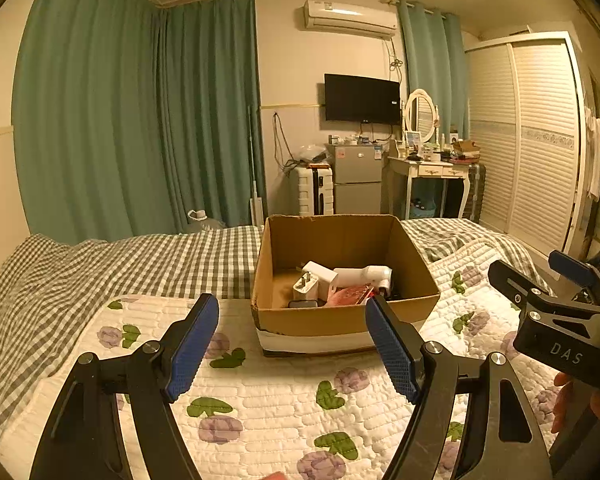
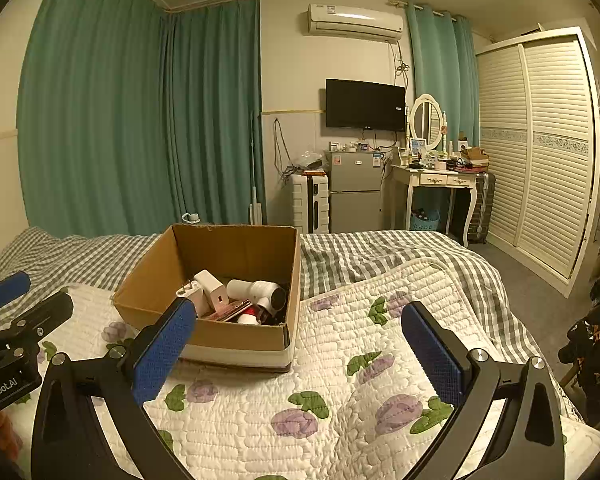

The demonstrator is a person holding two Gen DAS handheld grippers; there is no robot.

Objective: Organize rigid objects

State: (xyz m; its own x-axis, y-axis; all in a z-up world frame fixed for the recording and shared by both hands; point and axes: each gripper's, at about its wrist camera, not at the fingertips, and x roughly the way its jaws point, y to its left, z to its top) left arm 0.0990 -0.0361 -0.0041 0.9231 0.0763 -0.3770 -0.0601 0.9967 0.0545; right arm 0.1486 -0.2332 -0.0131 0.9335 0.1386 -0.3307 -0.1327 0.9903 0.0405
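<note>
Cardboard box (image 1: 342, 322) sat open-topped on the floral quilt (image 1: 284, 396), which lay over a checked bed cover (image 1: 148, 264). Inside the box: a white charger block (image 2: 210, 288), a white hair dryer (image 2: 260, 292) lying on its side, and a red flat packet (image 1: 350, 294), all crowded toward the near wall. Left gripper (image 1: 292, 344) hung above the quilt just short of the box, jaws spread wide, nothing between them. Right gripper (image 2: 300, 350) likewise gaped empty, to the box's right.

Open cardboard box (image 1: 340, 322) of white gadgets (image 1: 315, 280)
</note>
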